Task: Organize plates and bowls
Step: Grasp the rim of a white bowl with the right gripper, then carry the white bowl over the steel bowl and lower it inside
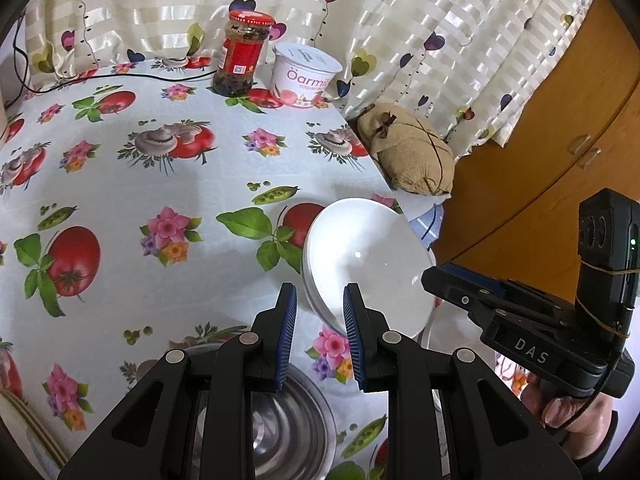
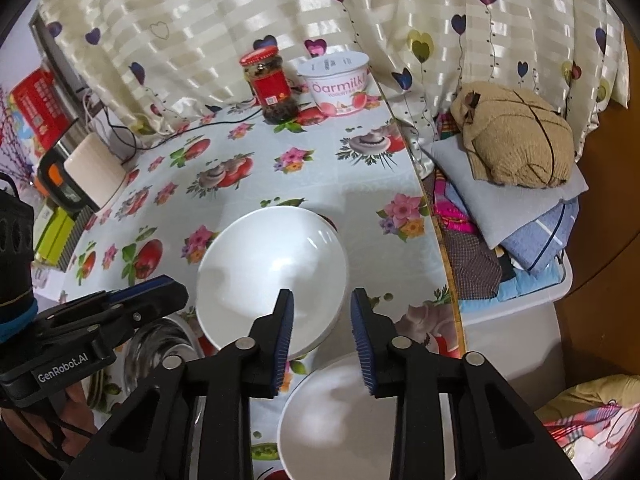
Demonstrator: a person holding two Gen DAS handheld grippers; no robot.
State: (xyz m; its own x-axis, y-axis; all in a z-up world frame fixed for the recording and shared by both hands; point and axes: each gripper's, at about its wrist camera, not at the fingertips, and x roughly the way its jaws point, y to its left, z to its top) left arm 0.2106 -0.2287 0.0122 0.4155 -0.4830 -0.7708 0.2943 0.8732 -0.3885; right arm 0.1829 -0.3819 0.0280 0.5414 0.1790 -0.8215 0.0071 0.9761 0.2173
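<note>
A white bowl (image 1: 360, 264) (image 2: 272, 276) hangs tilted over the flowered tablecloth (image 1: 140, 168) near the table's right edge. My right gripper (image 2: 322, 320) (image 1: 432, 280) is shut on its near right rim, one pad inside and one outside. My left gripper (image 1: 320, 316) (image 2: 182, 290) is open, its tips just at the bowl's left wall without pressing it. A second white bowl (image 2: 332, 400) lies below the right gripper. Under the left gripper sits a steel bowl (image 1: 280, 420) (image 2: 156, 352). A plate stack (image 1: 20, 416) shows at the lower left.
A red-lidded jar (image 1: 240, 56) and a yoghurt tub (image 1: 306, 76) stand at the back by the curtain, with a black cable (image 1: 120, 76) beside them. Past the table's right edge are a beige bundle (image 1: 408, 152), folded cloths (image 2: 520, 224) and a wooden cabinet (image 1: 560, 120).
</note>
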